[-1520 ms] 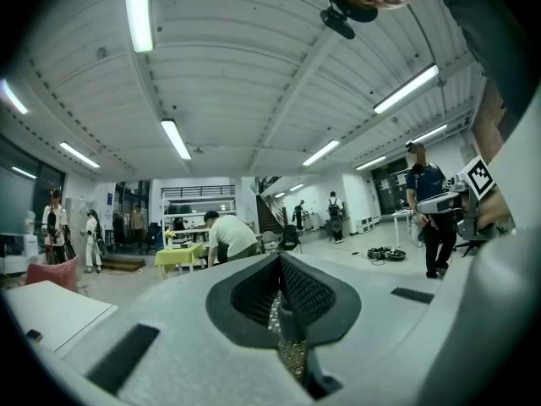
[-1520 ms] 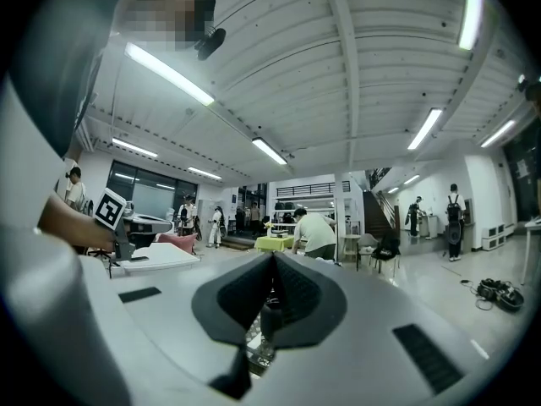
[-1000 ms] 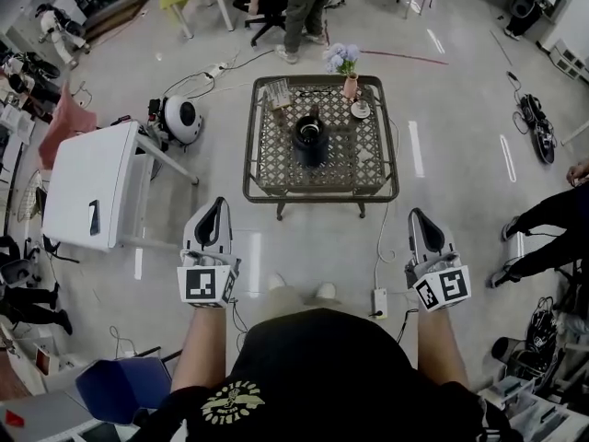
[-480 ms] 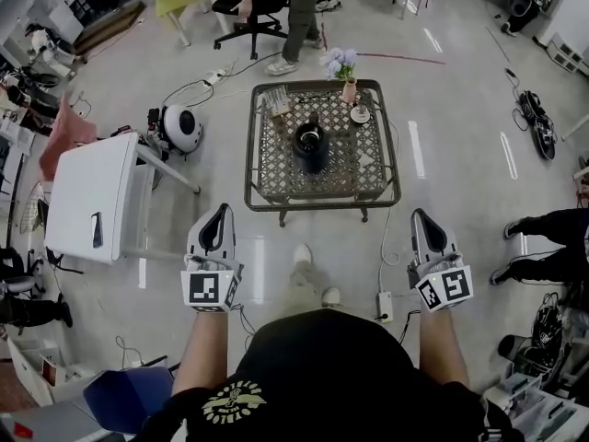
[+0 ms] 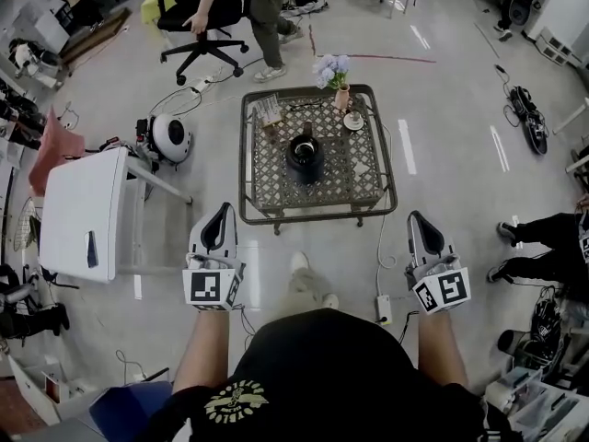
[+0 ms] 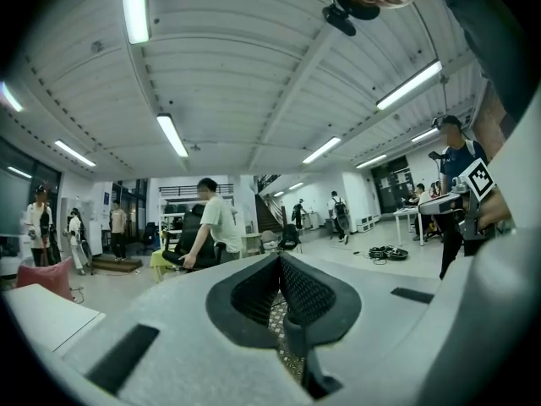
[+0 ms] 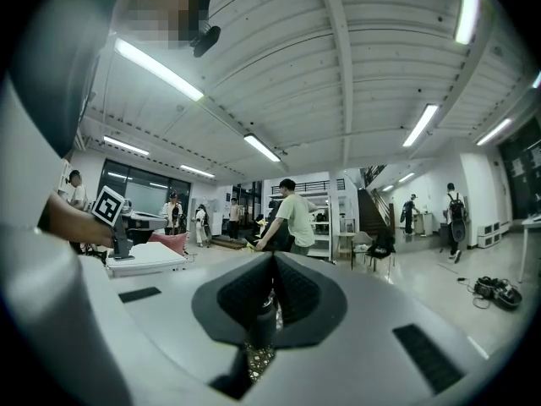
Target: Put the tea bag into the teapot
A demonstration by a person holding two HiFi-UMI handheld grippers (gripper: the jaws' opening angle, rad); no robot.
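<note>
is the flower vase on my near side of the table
No, the flower vase stands at the far edge of the table, beyond the teapot.

The person wears a black short-sleeved shirt (image 5: 340, 376) with a gold emblem (image 5: 230, 401) on it, pale trousers (image 5: 300, 292) and white shoes (image 5: 299, 262); the left gripper (image 5: 221, 212) and right gripper (image 5: 417, 219) are pale grey shells with black textured linings; each carries a black-and-white marker cube (image 5: 212, 286).

Dark teapot (image 5: 305, 156), upright (middle of lattice table (image 5: 357, 169))
</note>
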